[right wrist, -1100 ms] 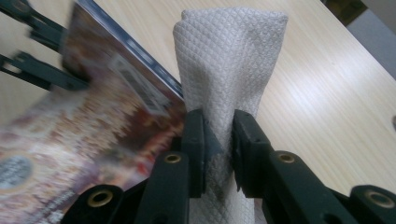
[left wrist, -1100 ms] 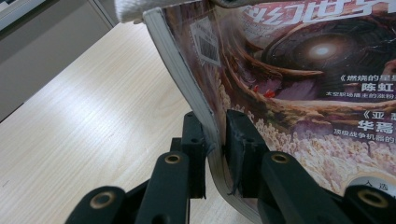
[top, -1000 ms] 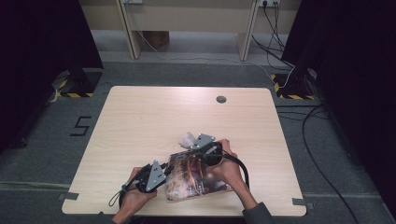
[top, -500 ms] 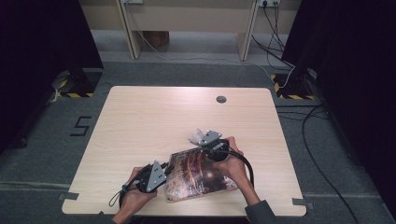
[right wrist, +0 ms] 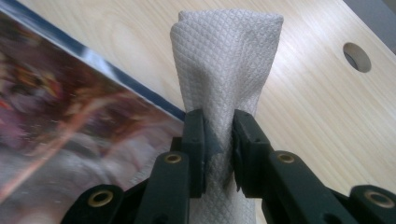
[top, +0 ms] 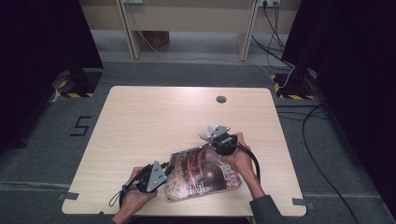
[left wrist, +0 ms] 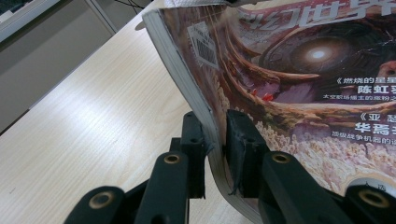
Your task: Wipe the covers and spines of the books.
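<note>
A glossy magazine [top: 205, 173] with a dark reddish cover lies near the table's front edge. My left gripper [top: 164, 171] is shut on its left edge; in the left gripper view the jaws pinch the magazine [left wrist: 280, 79] by its spine side, at the left gripper [left wrist: 215, 140]. My right gripper [top: 212, 135] sits at the magazine's far right corner, shut on a white folded cloth [top: 207, 132]. In the right gripper view the quilted cloth [right wrist: 226, 60] stands up between the jaws of the right gripper [right wrist: 218, 135], just past the magazine [right wrist: 70, 121].
The light wooden table [top: 154, 121] has a round cable hole [top: 221, 99] near its far edge. Grey floor with cables [top: 285, 70] surrounds it, and a taped "5" [top: 80, 126] marks the floor at left.
My right gripper has carried the cloth to the right and slightly toward the table, along the magazine's far edge. The left gripper and the magazine have stayed put.
</note>
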{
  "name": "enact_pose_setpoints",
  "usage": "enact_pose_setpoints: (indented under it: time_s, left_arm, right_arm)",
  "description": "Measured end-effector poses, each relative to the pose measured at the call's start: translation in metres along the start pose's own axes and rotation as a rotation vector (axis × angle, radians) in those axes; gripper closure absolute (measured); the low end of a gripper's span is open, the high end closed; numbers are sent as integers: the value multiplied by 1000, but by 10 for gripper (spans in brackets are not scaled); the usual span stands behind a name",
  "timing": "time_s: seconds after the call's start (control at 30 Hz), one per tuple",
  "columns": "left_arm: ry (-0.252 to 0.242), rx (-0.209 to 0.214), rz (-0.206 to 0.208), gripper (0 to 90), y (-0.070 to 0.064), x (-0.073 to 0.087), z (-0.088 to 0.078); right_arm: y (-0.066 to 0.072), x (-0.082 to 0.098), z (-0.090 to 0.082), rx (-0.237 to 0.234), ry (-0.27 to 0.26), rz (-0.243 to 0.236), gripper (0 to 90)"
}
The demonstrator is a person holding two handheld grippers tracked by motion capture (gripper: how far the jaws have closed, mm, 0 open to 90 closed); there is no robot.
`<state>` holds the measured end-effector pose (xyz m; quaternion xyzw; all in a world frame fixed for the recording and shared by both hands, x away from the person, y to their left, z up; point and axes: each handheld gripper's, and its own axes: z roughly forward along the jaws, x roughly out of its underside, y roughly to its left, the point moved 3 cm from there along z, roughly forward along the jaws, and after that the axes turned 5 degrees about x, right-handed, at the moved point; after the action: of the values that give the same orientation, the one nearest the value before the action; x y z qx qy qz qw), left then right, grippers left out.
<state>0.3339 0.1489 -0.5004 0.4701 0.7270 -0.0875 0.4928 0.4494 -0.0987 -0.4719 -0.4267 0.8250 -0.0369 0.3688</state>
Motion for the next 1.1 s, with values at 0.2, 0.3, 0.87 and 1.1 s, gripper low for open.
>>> enact_pose_setpoints:
  time_s: [0.2,0.3,0.87,1.1]
  left_arm:
    - [-4,0,-1,775,0,0,0]
    - [-2,1,1,775,0,0,0]
    - [-8,-1,1,774,0,-1,-1]
    - [-5,-3,7,775,0,-1,-1]
  right_arm:
    - [-16,9,9,3,18,34,765]
    - [-24,13,13,-10,17,71,766]
    - [-28,9,11,-155,-95,261,771]
    - [-36,20,17,-111,-47,250,773]
